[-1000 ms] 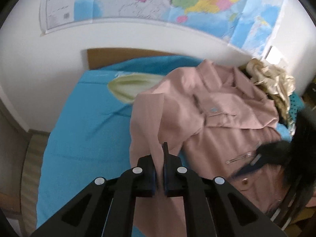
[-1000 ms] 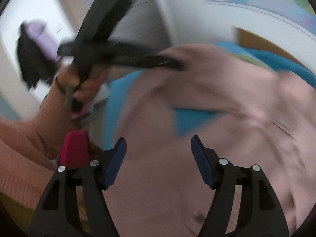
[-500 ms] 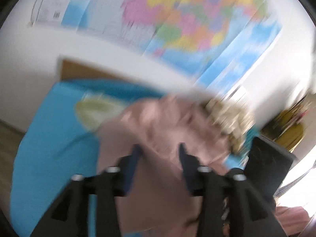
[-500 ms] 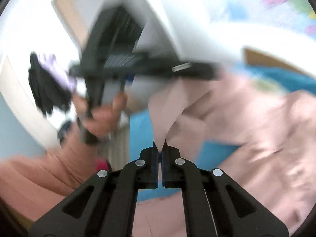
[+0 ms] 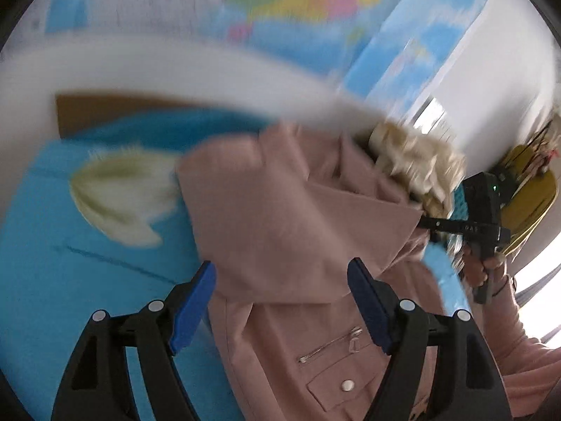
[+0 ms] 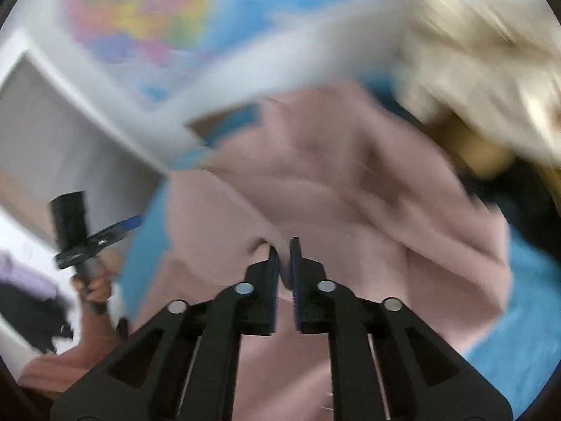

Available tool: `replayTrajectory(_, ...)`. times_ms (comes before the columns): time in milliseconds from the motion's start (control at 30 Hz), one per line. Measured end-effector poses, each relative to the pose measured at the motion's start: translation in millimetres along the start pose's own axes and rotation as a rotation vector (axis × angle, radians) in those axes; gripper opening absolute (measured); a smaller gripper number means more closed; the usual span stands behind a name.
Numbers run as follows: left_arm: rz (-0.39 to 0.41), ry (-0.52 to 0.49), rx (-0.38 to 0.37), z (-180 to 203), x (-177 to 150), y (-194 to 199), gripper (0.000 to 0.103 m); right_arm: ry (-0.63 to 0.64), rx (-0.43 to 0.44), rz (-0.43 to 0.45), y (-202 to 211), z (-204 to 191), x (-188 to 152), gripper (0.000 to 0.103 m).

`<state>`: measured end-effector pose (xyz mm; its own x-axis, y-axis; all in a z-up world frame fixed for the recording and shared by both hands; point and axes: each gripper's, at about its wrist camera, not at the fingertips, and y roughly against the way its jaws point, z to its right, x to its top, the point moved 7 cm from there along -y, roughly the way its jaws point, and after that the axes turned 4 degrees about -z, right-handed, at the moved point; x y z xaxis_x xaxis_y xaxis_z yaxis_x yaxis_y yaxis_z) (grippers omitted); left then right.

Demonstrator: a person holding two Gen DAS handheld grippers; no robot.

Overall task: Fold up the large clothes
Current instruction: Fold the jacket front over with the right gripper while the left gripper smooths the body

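Note:
A dusty-pink jacket (image 5: 287,217) lies on the blue bed sheet (image 5: 87,280), one sleeve folded across its chest. My left gripper (image 5: 282,298) hovers over the jacket's lower front. Its jaws are opening wide and nothing is pinched between the blue pads (image 5: 196,298). The right gripper (image 5: 426,222), held by a hand, points at the folded sleeve's end. In the right wrist view the right gripper (image 6: 284,256) sits low over the pink jacket (image 6: 350,193). Its jaws are opening, with a narrow gap and no cloth clearly pressed. The left gripper (image 6: 105,235) shows at the far left.
A crumpled cream garment (image 5: 413,161) lies at the head of the bed beside the jacket's collar. A pale green patch (image 5: 122,196) lies on the sheet to the left. A wooden headboard (image 5: 105,105) and a wall map (image 5: 280,0) stand behind.
The left gripper let go of the sleeve and opened wide. The right gripper shut on the sleeve, swung it across the jacket, and now stands slightly parted.

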<state>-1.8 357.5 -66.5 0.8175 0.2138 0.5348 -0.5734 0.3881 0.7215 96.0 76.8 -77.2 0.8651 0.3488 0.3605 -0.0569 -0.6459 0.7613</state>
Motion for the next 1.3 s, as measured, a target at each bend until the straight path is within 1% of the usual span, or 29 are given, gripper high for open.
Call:
replayTrajectory(33,-0.025,0.001,0.028,-1,-3,-14,0.074,-0.021,-0.025,-0.001,-3,8,-5,0.048)
replayTrajectory(67,-0.045,0.015,0.088,-5,-5,-23,0.074,-0.048,-0.03,0.017,0,21,-12,0.053)
replayTrajectory(100,-0.064,0.01,0.116,-6,-7,-32,0.074,-0.052,-0.037,0.038,3,23,-17,0.064)
replayTrajectory(133,-0.077,0.007,0.144,-8,-8,-40,0.074,-0.034,-0.054,0.064,7,24,-22,0.072)
replayTrajectory(167,-0.087,-0.002,0.179,-9,-9,-48,0.074,-0.016,-0.054,0.083,13,23,-25,0.074)
replayTrajectory(233,-0.095,-0.022,0.249,-13,-7,-57,0.074,0.04,-0.043,0.123,25,15,-34,0.087)
replayTrajectory(267,-0.098,-0.02,0.258,-15,-7,-58,0.074,0.084,-0.054,0.141,29,9,-41,0.088)
replayTrajectory(300,-0.099,-0.014,0.267,-17,-5,-60,0.074,0.111,-0.068,0.15,34,11,-48,0.089)
replayTrajectory(367,-0.098,0.017,0.275,-28,-1,-61,0.072,0.183,-0.115,0.157,33,5,-60,0.09)
replayTrajectory(400,-0.097,0.03,0.283,-33,0,-61,0.067,0.205,-0.15,0.161,33,7,-61,0.088)
replayTrajectory(433,-0.095,0.043,0.3,-38,2,-61,0.059,0.227,-0.192,0.158,29,9,-61,0.079)
replayTrajectory(467,-0.097,0.063,0.311,-44,2,-61,0.057,0.235,-0.206,0.152,25,11,-55,0.071)
replayTrajectory(500,-0.096,0.087,0.309,-49,3,-60,0.053,0.238,-0.201,0.145,19,13,-52,0.053)
replayTrajectory(533,-0.092,0.109,0.305,-54,3,-58,0.048,0.237,-0.187,0.133,14,12,-51,0.021)
replayTrajectory(567,-0.088,0.127,0.307,-58,3,-56,0.047,0.226,-0.151,0.104,6,11,-49,0.002)
replayTrajectory(600,-0.087,0.144,0.31,-62,2,-54,0.044,0.221,-0.116,0.086,4,8,-47,0.003)
replayTrajectory(633,-0.088,0.171,0.309,-68,1,-51,0.042,0.223,-0.093,0.1,11,6,-46,0.003)
replayTrajectory(733,-0.086,0.207,0.307,-75,-1,-44,0.04,0.203,0.066,0.14,45,-14,-39,0.003)
replayTrajectory(767,-0.087,0.212,0.306,-75,-2,-43,0.04,0.211,0.088,0.155,56,-18,-40,0.003)
replayTrajectory(833,-0.083,0.226,0.301,-77,-2,-39,0.041,0.229,0.107,0.176,74,-26,-38,0.003)
replayTrajectory(900,-0.075,0.226,0.305,-78,-1,-36,0.042,0.187,0.144,0.159,82,-26,-35,0.003)
replayTrajectory(1000,-0.064,0.23,0.317,-78,1,-36,0.042,0.082,0.247,0.141,89,-18,-27,0.003)
replayTrajectory(1033,-0.064,0.233,0.32,-78,2,-37,0.042,0.041,0.26,0.145,89,-11,-24,0.004)
replayTrajectory(1067,-0.068,0.234,0.329,-80,1,-37,0.042,0.009,0.22,0.149,86,-2,-17,0.005)
replayTrajectory(1167,-0.073,0.226,0.352,-78,6,-44,0.043,-0.095,-0.002,0.125,55,34,-2,0.02)
replayTrajectory(1233,-0.072,0.236,0.368,-79,7,-44,0.053,-0.098,-0.054,0.113,42,46,0,0.052)
replayTrajectory(1267,-0.068,0.234,0.365,-77,7,-43,0.055,-0.103,-0.084,0.117,36,53,-1,0.056)
replayTrajectory(1300,-0.066,0.23,0.357,-76,6,-42,0.057,-0.097,-0.089,0.121,35,54,-3,0.063)
